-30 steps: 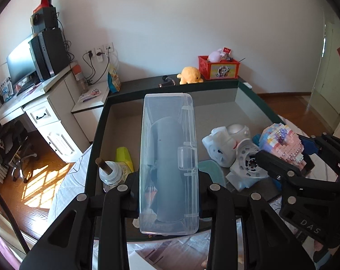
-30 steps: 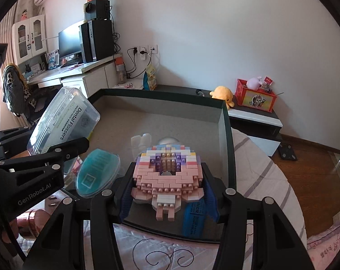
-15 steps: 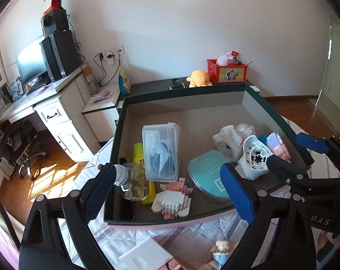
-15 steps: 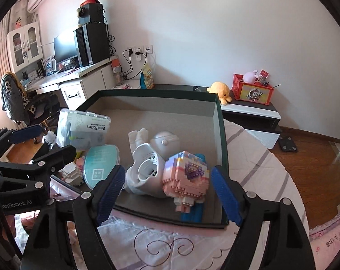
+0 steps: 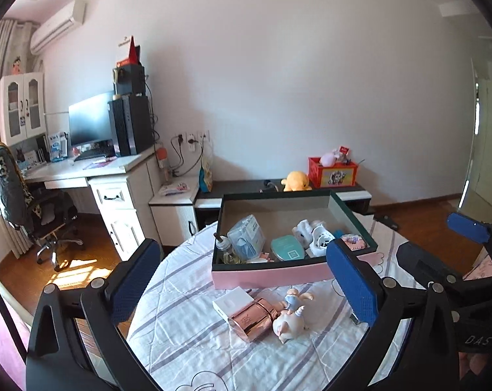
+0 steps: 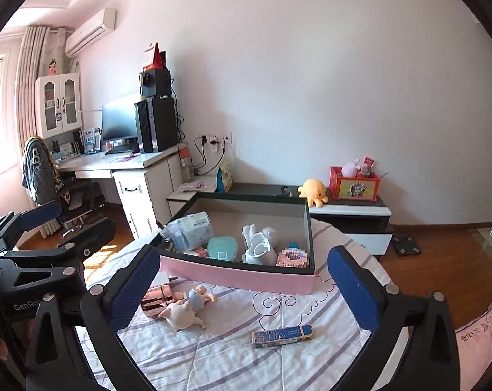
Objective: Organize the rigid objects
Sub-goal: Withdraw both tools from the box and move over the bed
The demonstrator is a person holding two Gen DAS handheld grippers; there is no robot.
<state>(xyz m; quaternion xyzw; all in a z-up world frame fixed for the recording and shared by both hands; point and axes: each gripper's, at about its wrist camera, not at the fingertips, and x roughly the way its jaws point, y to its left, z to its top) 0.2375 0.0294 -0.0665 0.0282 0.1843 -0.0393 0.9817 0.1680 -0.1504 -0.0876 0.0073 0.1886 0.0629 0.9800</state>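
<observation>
A pink-sided box point(image 5: 268, 275) with a dark rim sits on the striped bedsheet. It holds a clear flosser case point(image 5: 246, 238), a teal case point(image 5: 286, 247), a white toy point(image 5: 311, 233), a pastel brick model point(image 5: 353, 241) and a small bottle point(image 5: 223, 251). In front of the box lie a white flat box point(image 5: 233, 299), a rose-gold tin point(image 5: 252, 319), a doll point(image 5: 291, 316) and a blue narrow box point(image 6: 282, 335). My left gripper point(image 5: 242, 260) and right gripper point(image 6: 242, 260) hang back from the box above the sheet. The jaws of both are opening, with nothing between them.
A white desk point(image 5: 115, 169) with monitor and speakers and an office chair point(image 5: 44, 215) stand at the left. Behind the box, a low cabinet point(image 6: 350, 210) carries a yellow plush and a red crate. Wooden floor surrounds the bed.
The left gripper let go of the clear case and the right gripper let go of the brick model; both now lie in the box. Both grippers opened wide and drew back and up.
</observation>
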